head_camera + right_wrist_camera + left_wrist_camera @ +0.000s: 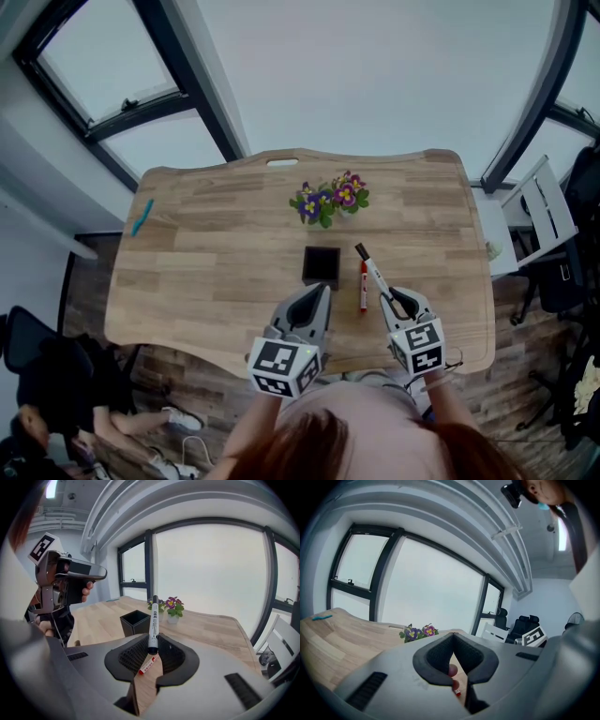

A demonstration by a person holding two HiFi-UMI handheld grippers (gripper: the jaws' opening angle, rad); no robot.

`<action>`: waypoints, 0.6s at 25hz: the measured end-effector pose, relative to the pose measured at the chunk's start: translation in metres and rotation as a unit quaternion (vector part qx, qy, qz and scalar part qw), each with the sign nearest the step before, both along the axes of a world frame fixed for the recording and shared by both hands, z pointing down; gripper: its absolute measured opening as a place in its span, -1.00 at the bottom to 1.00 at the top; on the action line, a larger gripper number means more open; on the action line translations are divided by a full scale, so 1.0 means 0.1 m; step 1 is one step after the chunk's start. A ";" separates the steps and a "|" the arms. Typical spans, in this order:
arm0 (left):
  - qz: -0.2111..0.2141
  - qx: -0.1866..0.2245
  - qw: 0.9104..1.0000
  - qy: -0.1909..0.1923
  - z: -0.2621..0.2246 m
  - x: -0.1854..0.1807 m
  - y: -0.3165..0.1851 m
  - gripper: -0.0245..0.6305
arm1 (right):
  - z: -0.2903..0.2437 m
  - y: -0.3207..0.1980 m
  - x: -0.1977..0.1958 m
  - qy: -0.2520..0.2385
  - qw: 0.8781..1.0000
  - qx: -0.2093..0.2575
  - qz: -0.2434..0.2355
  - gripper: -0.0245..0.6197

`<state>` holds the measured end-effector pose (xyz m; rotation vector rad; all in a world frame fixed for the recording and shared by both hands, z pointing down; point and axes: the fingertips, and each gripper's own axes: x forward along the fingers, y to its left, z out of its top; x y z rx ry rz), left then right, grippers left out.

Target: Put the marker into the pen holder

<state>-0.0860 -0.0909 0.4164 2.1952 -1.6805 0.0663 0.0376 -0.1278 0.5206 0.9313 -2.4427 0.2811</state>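
Right gripper view showed my right hand-held gripper (153, 643) clamped on the marker (153, 620), tip up, above the table (211, 630) near the pen holder (134, 622). My left hand-held gripper (453, 636) was closed, empty.

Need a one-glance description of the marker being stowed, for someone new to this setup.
On the wooden table, look near the front edge, just right of the black square pen holder. The marker is the white-barrelled, black-tipped one clamped in the right gripper, angled up off the wood. The red marker beside it lies flat and ungripped.
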 end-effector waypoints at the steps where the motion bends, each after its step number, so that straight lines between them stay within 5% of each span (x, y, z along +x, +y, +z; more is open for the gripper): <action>1: -0.002 0.000 1.000 0.000 0.00 -0.02 0.01 -0.92 | -0.01 0.01 -0.03 0.001 1.000 0.000 -0.005 -0.74; 15: -0.046 0.001 0.999 0.007 0.04 -0.35 0.06 -0.92 | 0.03 0.00 -0.50 0.012 0.998 -0.014 -0.067 -0.74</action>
